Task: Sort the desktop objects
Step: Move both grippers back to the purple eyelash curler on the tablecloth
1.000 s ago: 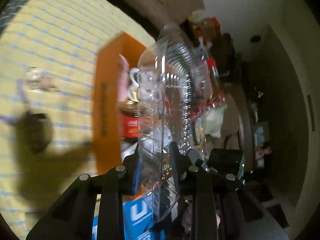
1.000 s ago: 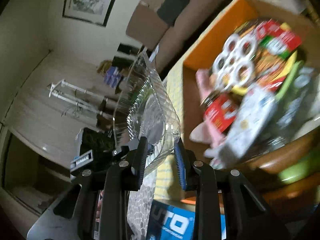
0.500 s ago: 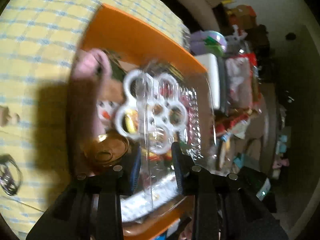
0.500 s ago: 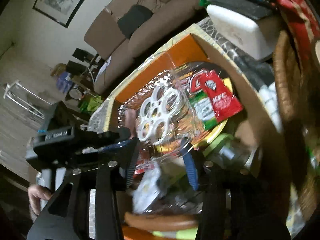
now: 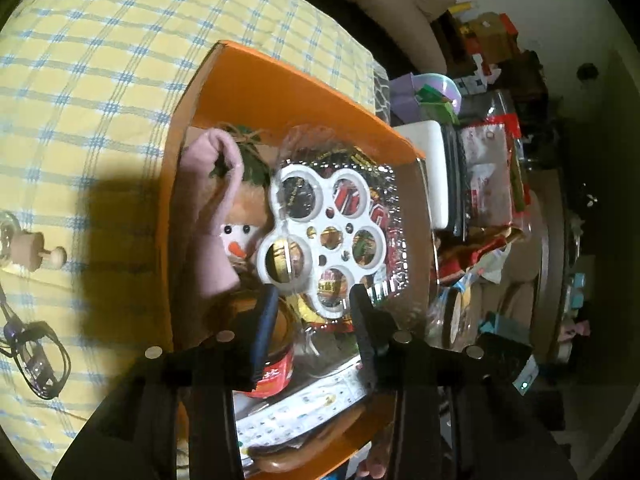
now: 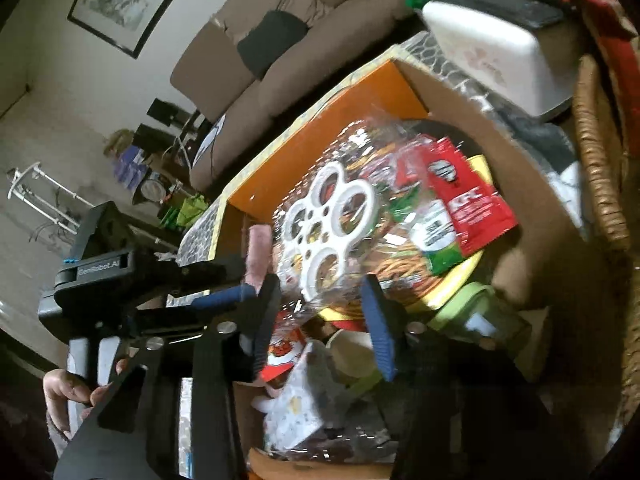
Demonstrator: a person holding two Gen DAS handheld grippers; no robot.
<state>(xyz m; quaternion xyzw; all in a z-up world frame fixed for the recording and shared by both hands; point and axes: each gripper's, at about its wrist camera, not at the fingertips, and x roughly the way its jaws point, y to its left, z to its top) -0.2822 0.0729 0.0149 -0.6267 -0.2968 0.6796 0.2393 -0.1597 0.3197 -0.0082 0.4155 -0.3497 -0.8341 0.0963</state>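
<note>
A clear plastic tray (image 5: 384, 220) lies on top of the items in the orange box (image 5: 256, 80), over a white flower-shaped ring holder (image 5: 324, 236). My left gripper (image 5: 312, 304) is open just above the tray's near edge. In the right wrist view the same tray (image 6: 360, 184) and white holder (image 6: 324, 224) sit in the box (image 6: 340, 120), and my right gripper (image 6: 324, 300) is open around the tray's near edge. The left gripper body (image 6: 132, 280) shows at the left.
The box also holds a pink plush toy (image 5: 212, 208), a red-labelled jar (image 5: 272, 360), a red KFC packet (image 6: 468, 200) and a patterned carton (image 6: 296, 412). A white container (image 5: 432, 172) stands beside it. Glasses (image 5: 36, 356) and a wooden peg (image 5: 36, 256) lie on the yellow checked cloth (image 5: 100, 60).
Both grippers carried the clear tray over the box, laid it flat on the contents, and opened. One second ago both were shut on the tray held upright.
</note>
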